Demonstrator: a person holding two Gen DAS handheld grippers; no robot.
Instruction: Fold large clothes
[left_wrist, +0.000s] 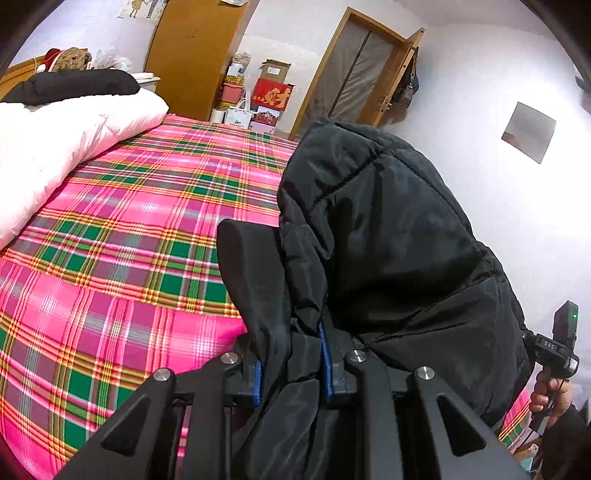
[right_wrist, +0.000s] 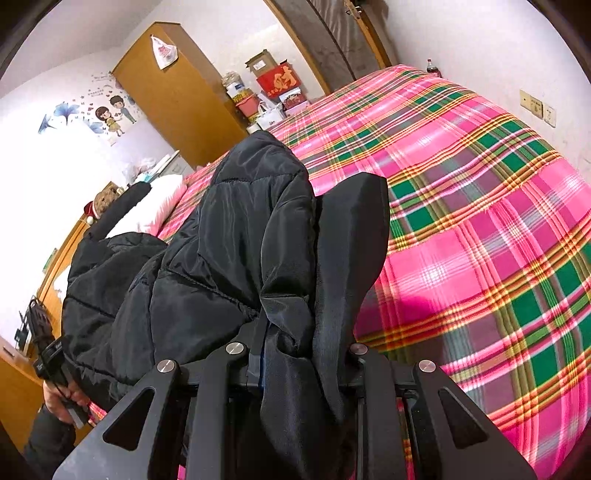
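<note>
Pink, green and yellow plaid bedspread (left_wrist: 129, 221). White quilt (left_wrist: 55, 140) bunched at its far corner. Wooden wardrobe (right_wrist: 177, 99) against white wall; red carton (left_wrist: 272, 94), stacked boxes and bags beside it.

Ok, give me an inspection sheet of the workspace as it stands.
Surface: bed under a pink plaid sheet, mostly bare.
Job's things: black padded jacket held up off the sheet between both grippers.
Clutter: white duvet and a dark garment at the bed's head.
Grippers: left gripper shut on jacket; right gripper shut on jacket.
Cables: thin lead at the right handle.
Surroundings: wardrobe, stacked boxes, door.
</note>
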